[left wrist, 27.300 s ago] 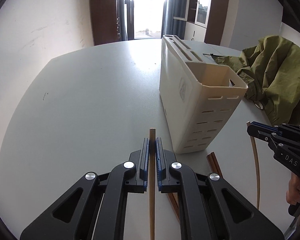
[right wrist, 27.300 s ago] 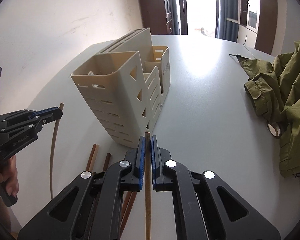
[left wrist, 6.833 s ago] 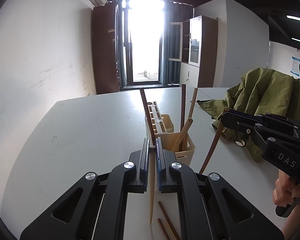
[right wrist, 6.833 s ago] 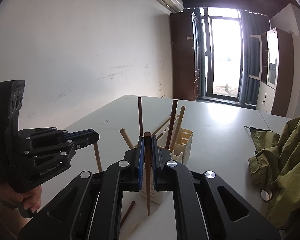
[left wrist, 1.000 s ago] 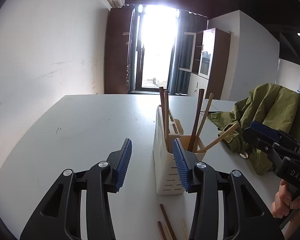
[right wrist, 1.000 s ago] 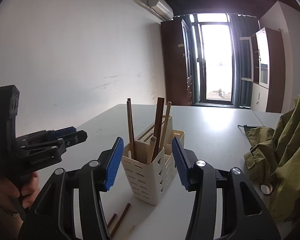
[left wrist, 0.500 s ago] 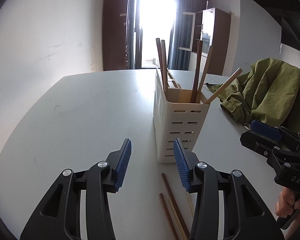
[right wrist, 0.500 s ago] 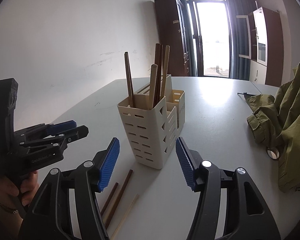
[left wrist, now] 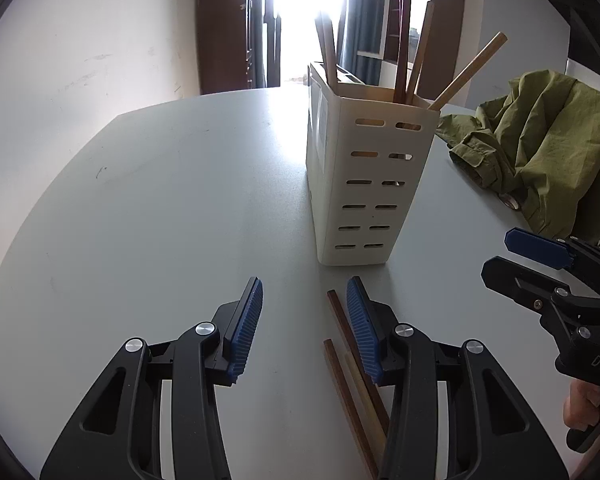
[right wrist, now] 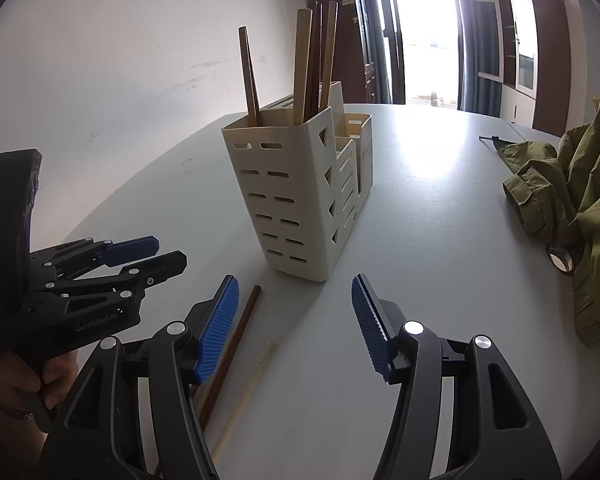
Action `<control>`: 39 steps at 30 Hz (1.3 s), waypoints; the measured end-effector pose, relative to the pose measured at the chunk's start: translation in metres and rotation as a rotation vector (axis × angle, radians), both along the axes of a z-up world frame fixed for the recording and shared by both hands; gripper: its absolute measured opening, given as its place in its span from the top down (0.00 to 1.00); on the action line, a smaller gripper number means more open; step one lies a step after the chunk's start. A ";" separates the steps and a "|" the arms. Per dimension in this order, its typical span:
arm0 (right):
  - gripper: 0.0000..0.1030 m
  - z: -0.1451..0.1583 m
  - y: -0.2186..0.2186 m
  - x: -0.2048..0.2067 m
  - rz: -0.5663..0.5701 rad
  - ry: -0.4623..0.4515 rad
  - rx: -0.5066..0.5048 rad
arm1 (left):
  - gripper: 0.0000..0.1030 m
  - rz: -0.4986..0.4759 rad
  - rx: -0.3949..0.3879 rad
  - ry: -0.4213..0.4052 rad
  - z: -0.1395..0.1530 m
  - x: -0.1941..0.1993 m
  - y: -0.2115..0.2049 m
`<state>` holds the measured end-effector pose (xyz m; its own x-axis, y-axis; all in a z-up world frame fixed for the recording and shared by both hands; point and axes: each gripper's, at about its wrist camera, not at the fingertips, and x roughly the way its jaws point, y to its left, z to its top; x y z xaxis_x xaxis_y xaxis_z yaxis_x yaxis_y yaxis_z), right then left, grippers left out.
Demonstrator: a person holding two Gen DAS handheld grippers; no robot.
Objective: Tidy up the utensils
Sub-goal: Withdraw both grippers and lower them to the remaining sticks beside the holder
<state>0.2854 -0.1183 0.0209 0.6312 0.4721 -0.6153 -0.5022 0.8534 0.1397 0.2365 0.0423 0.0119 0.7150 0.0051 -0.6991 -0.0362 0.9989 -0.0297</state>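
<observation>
A cream slotted utensil holder (left wrist: 364, 184) (right wrist: 296, 200) stands upright on the white table with several wooden chopsticks (left wrist: 402, 40) (right wrist: 302, 64) sticking out of its front compartment. Three loose chopsticks lie on the table before it: a dark one (left wrist: 340, 318) (right wrist: 244, 320), a second brown one (left wrist: 342, 384) and a pale one (left wrist: 362, 384) (right wrist: 256, 372). My left gripper (left wrist: 305, 292) is open and empty, low over the table; its right finger hangs just above the dark chopstick. My right gripper (right wrist: 294, 292) is open and empty too, with the loose chopsticks near its left finger.
A crumpled green jacket (left wrist: 540, 140) (right wrist: 580, 200) lies on the right side of the table, a tape roll (right wrist: 560, 258) at its edge. Each gripper shows in the other's view, held in a person's hand (right wrist: 16, 384). A white wall runs along the left.
Both grippers have sunk toward the table and tipped downward. The holder now looms closer and the loose chopsticks lie between and beside the fingers. The right jaws stand slightly wider.
</observation>
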 end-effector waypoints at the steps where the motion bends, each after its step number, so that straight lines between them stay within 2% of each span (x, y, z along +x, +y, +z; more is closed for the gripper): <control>1: 0.43 -0.002 0.001 0.000 0.000 0.007 -0.003 | 0.57 -0.002 0.002 0.008 -0.003 0.000 -0.001; 12: 0.43 -0.023 0.007 0.003 0.014 0.056 -0.030 | 0.57 -0.020 0.007 0.073 -0.026 0.001 -0.003; 32: 0.43 -0.025 0.025 0.021 0.031 0.077 -0.069 | 0.58 -0.064 0.040 0.175 -0.058 0.015 -0.010; 39: 0.43 -0.038 0.042 0.034 0.044 0.116 -0.101 | 0.61 -0.073 0.034 0.194 -0.065 0.017 -0.008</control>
